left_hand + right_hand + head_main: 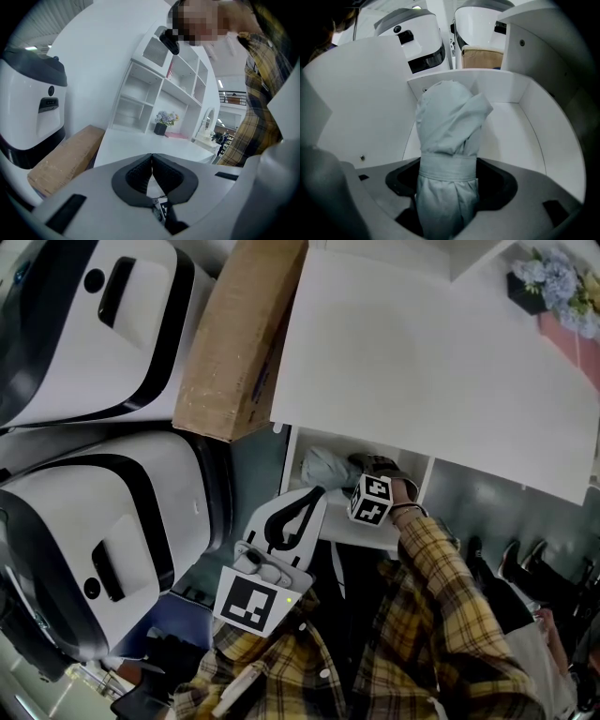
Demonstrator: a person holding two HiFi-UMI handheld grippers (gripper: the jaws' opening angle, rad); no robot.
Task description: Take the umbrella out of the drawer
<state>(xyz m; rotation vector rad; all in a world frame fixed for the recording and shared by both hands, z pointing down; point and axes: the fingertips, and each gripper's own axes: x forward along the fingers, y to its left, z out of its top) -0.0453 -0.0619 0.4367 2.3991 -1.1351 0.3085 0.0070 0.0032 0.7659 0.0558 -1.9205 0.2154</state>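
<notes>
The right gripper (pixel 447 190) clamped the folded umbrella (pixel 450 117) by soft fabric, which could slip or snag the drawer (pixel 502 91) wall.

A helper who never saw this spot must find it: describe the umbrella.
Below the white tabletop, a white drawer stands pulled out. In it is the umbrella, held by the right gripper: a folded pale grey-blue fabric bundle cinched by a strap, the only soft thing there.

In the head view the desktop (pixel 403 352) hides most of the umbrella (pixel 328 468), perhaps its handle.
</notes>
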